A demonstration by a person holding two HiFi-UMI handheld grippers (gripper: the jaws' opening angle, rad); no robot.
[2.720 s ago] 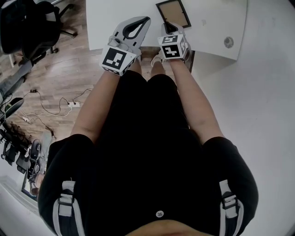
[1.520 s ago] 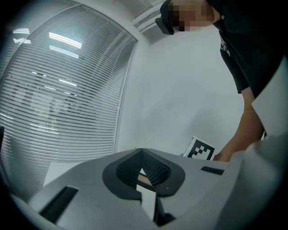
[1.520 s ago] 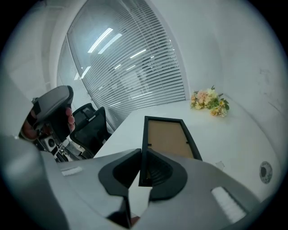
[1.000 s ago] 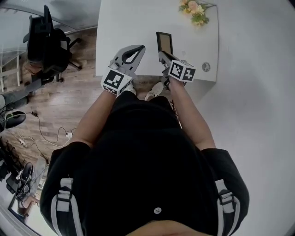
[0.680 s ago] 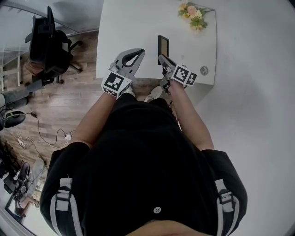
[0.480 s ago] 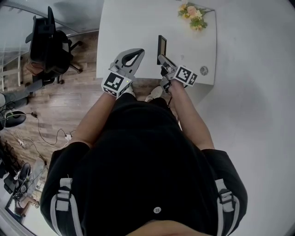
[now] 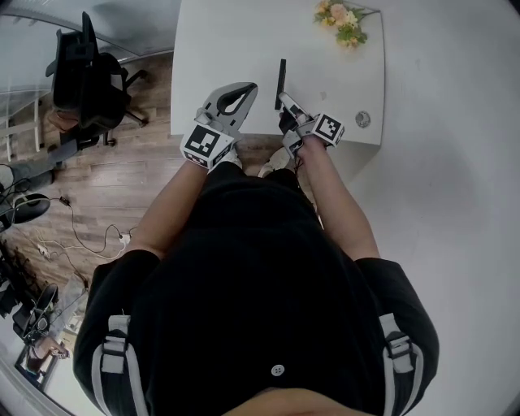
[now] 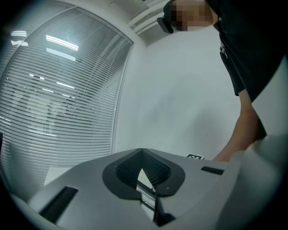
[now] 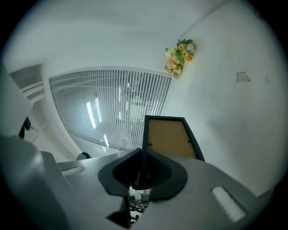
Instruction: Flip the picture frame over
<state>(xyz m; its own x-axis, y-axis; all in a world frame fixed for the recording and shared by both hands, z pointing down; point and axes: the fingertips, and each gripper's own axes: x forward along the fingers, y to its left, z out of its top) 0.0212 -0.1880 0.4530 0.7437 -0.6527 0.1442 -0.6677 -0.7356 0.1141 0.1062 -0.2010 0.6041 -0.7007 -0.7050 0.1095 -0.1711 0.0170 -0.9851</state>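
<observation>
The white tabletop (image 7: 219,41) is left bare from 9 to 11 o'clock of the picture frame (image 7: 281,77). Its near edge is crossed at 6 o'clock by both tongs, and flowers (image 7: 343,20) are set at 1 o'clock. The frame is held upright, seen edge-on from above, and is clamped at its near end by the right tongs (image 7: 283,104). The left tongs (image 7: 244,88) are kept closed and empty at 9 o'clock, apart from it.

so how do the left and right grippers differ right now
The right gripper is clamped on the picture frame's near edge, holding it upright over the table; the left gripper is shut on nothing. The right gripper is rolled sideways; the left gripper sits level. Both reach over the table's near edge.
</observation>
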